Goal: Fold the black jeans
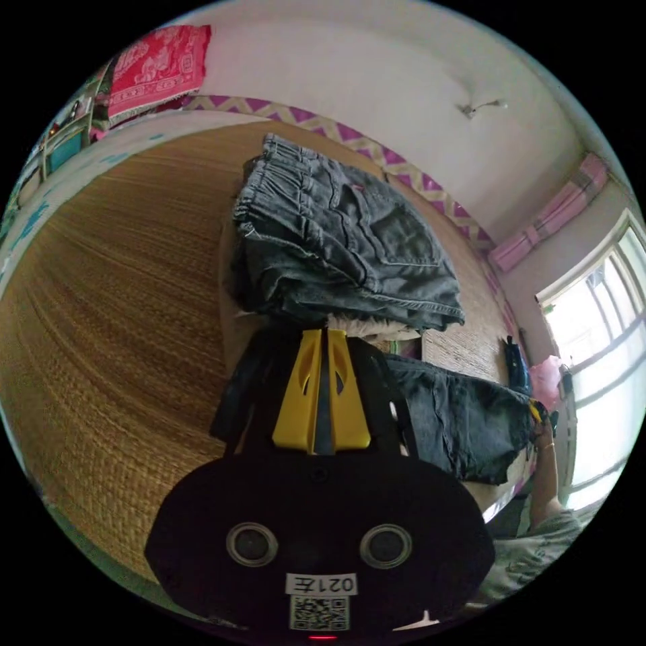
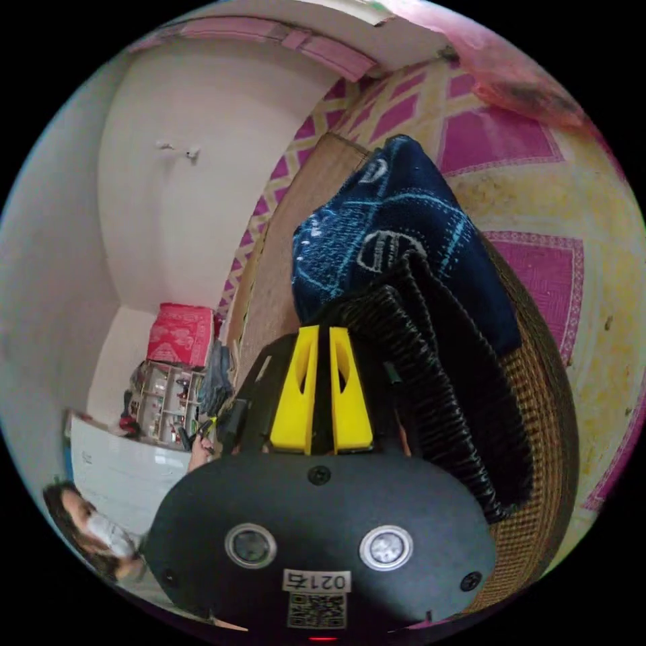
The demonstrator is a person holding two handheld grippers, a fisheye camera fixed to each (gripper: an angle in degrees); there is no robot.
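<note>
Left gripper [image 1: 321,336] pinches dark cloth, jaws nearly together, just below the folded black jeans [image 1: 336,239]
Those jeans top a small pile on the woven straw mat [image 1: 114,303], a darker garment [image 1: 457,417] spread beside them; right gripper [image 2: 321,333], jaws narrow, nips a black ribbed cloth [image 2: 437,377] beside a navy patterned garment [image 2: 397,229]

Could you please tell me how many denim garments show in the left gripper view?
2: grey folded jeans stacked above the jaws, and a dark denim piece lying beside them; others may be hidden.
</note>
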